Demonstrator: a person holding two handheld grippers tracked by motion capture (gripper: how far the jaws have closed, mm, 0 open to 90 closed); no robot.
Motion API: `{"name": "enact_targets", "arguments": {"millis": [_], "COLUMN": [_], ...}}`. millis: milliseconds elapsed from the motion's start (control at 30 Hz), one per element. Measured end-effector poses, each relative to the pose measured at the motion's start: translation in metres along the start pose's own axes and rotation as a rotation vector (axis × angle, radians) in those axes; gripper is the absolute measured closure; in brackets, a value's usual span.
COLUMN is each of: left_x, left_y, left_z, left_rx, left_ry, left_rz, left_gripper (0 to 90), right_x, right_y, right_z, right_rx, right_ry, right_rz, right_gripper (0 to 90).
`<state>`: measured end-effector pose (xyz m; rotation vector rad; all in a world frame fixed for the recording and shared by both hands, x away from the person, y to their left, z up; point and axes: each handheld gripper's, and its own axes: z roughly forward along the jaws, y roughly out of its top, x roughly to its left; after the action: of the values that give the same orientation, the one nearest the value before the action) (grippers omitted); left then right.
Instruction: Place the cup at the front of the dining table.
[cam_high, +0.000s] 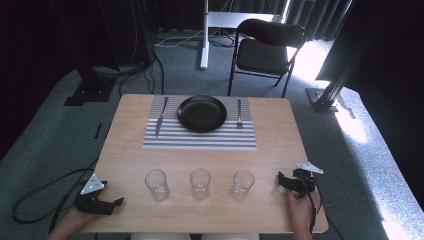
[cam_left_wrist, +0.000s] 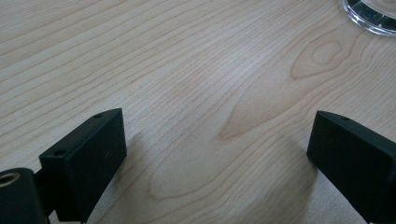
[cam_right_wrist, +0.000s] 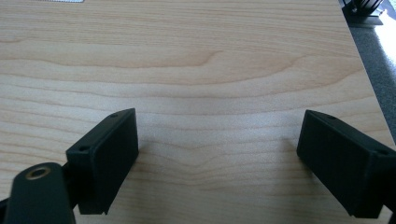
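Note:
Three clear glasses stand in a row near the front of the wooden table (cam_high: 125, 145): a left glass (cam_high: 156, 184), a middle glass (cam_high: 200, 183) and a right glass (cam_high: 242, 184). My left gripper (cam_high: 111, 204) rests at the front left corner, left of the glasses, jaws wide apart over bare wood (cam_left_wrist: 215, 135). The base of a glass (cam_left_wrist: 371, 14) shows at the top right of the left gripper view. My right gripper (cam_high: 284, 181) sits at the front right, just right of the right glass, open with nothing between its jaws (cam_right_wrist: 217, 154).
A striped placemat (cam_high: 200, 137) lies at the far side with a black plate (cam_high: 202, 113), a knife (cam_high: 161, 116) to its left and a fork (cam_high: 239, 113) to its right. A black chair (cam_high: 265, 47) stands beyond the table. The table's right edge (cam_right_wrist: 362, 60) is close.

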<state>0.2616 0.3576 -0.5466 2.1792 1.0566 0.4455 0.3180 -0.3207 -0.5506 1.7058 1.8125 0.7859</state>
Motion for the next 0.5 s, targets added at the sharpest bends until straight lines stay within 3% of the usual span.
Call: {"name": "enact_targets", "arguments": {"millis": [200,500], "left_x": [-0.004,-0.01], "left_y": [-0.001,0.0], "left_z": [-0.002,-0.004], "left_rx": [-0.004,-0.03], "left_ry": [0.017,-0.025], "left_rz": [0.006,0.002], "left_gripper": [5.1,6.2], "right_x": [0.0,0.0], "right_y": [0.0,0.0], "right_z": [0.0,0.0], "right_rx": [0.0,0.0], "right_ry": [0.0,0.0], "right_rz": [0.0,0.0], "right_gripper": [12.1,12.1]}}
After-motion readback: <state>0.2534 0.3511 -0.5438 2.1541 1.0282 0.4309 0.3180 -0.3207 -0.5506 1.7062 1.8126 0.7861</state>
